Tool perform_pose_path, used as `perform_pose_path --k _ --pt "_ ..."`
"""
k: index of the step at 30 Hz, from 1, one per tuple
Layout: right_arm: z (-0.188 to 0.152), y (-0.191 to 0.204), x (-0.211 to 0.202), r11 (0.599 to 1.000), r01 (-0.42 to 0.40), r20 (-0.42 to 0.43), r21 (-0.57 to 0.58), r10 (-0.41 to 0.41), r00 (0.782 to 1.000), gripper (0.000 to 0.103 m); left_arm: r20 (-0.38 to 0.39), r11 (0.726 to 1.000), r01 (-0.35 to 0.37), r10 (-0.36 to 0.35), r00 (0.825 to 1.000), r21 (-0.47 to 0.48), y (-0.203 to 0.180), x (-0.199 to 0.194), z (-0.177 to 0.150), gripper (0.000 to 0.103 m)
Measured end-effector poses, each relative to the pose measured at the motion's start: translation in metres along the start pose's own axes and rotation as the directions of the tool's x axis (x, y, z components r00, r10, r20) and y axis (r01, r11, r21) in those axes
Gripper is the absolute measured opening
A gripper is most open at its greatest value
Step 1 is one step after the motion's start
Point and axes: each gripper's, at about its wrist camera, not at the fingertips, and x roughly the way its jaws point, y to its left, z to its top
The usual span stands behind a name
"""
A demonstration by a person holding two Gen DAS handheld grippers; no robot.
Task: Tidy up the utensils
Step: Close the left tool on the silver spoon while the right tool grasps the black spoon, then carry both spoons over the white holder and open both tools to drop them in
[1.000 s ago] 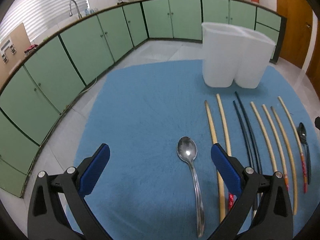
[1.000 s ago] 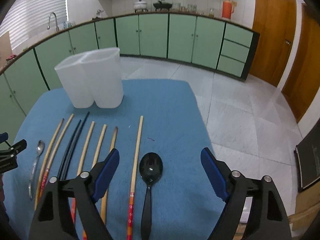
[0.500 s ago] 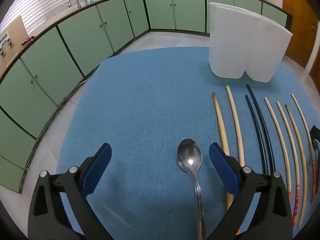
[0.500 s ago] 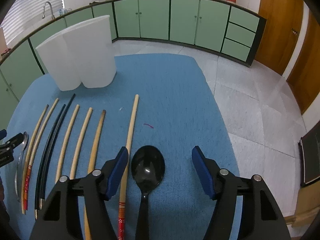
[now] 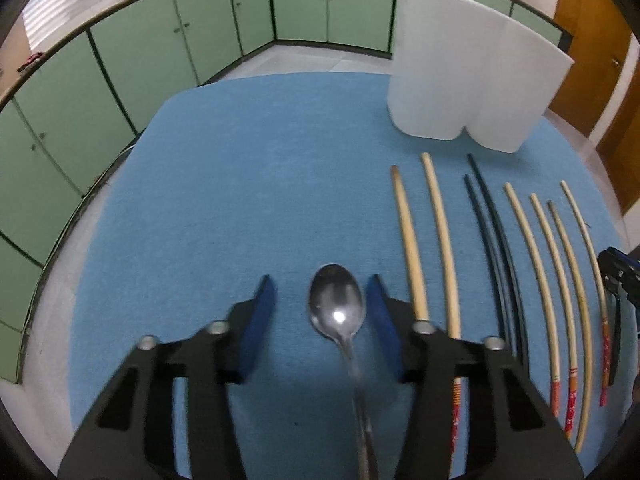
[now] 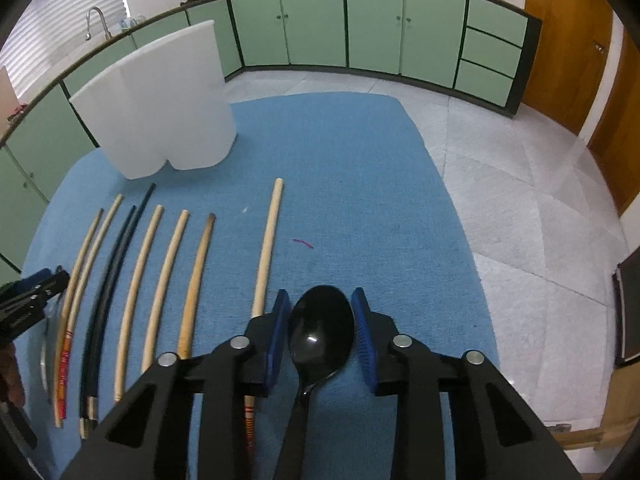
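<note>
Handles run out of sight, one gripper is smeared

The metal spoon (image 5: 337,312) and black spoon (image 6: 321,330) both lose their handles under the gripper bodies at the bottom edge; left of the black spoon, the left gripper (image 6: 34,292) is motion-blurred and edge-cropped.

The right hand-held gripper (image 6: 322,330) is closing around the black spoon (image 6: 320,330).
</note>
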Motion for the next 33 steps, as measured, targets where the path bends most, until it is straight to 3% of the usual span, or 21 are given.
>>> perform_pose_path --k 1,6,12,17,22,33 --pt "0.000 0.000 -0.001 1.000 -0.004 0.003 0.001 0.004 1.000 0.031 0.000 1.000 0.013 -0.013 1.000 0.000 0.000 -0.001 0.000 0.029" --pt "-0.002 0.000 -0.016 1.000 -0.028 0.036 0.012 0.027 0.999 0.031 0.022 0.998 0.063 -0.063 0.998 -0.020 0.007 -0.010 -0.005 0.028" --pt "0.000 0.001 -0.049 0.999 -0.042 0.119 0.009 0.040 0.992 0.031 0.148 0.992 0.113 -0.104 0.983 -0.053 0.017 -0.044 -0.015 0.028" --pt "0.007 0.006 -0.086 0.998 -0.055 0.226 0.000 0.054 0.973 0.031 0.275 0.989 0.132 -0.110 0.955 -0.063 0.023 -0.086 -0.014 0.028" --pt "0.023 0.018 -0.121 0.997 -0.068 0.329 -0.032 0.075 0.941 0.030 0.383 0.986 0.156 -0.121 0.916 -0.061 0.024 -0.121 0.000 0.028" --pt "0.062 0.038 -0.143 0.993 -0.093 0.433 -0.073 0.115 0.894 0.030 0.501 0.984 0.173 -0.130 0.856 -0.041 0.012 -0.153 0.026 0.027"
